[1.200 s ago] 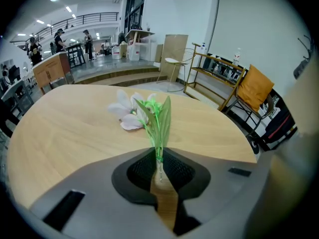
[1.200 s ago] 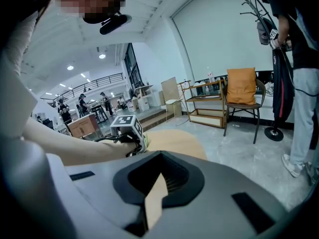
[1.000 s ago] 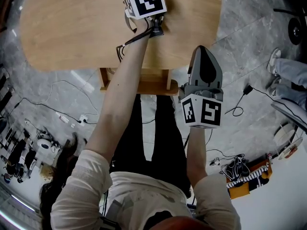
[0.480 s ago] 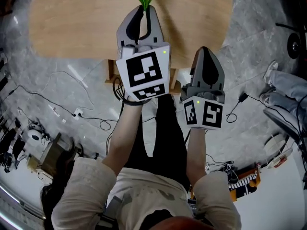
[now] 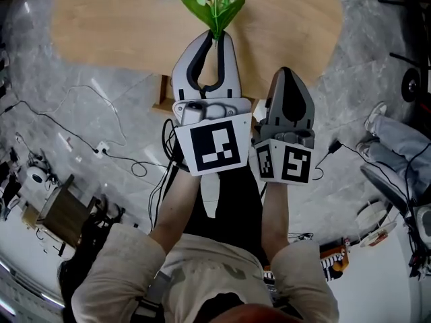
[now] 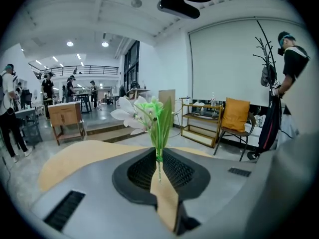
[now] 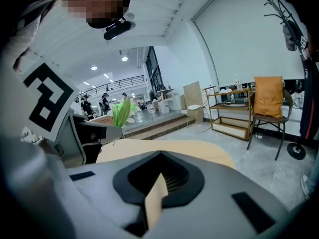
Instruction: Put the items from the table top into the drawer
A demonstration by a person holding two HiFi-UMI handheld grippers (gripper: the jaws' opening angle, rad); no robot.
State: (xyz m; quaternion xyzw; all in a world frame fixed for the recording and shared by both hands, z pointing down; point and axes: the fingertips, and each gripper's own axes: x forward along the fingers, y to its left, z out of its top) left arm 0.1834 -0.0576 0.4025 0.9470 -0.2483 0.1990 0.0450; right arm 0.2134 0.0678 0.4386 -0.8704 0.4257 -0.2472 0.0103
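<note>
The artificial flower (image 5: pixel 214 2), white petals with green leaves, is in the air above the near edge of the bench (image 5: pixel 101 32) and does not rest on it. Your left tongs (image 5: pixel 217 40) are almost closed and pinch only its thin stem, with the blossom pointing away from you. I think this low grip on the stem protects the petals from crushing. Your right tongs (image 5: pixel 288 73) are closed with nothing between them, just beside the left ones at the same bench edge, probably kept free for the drawer. Under that edge shows a wooden part, which I take for the drawer (image 5: pixel 163 96), mostly covered. The flower is not yet inside it.
</note>
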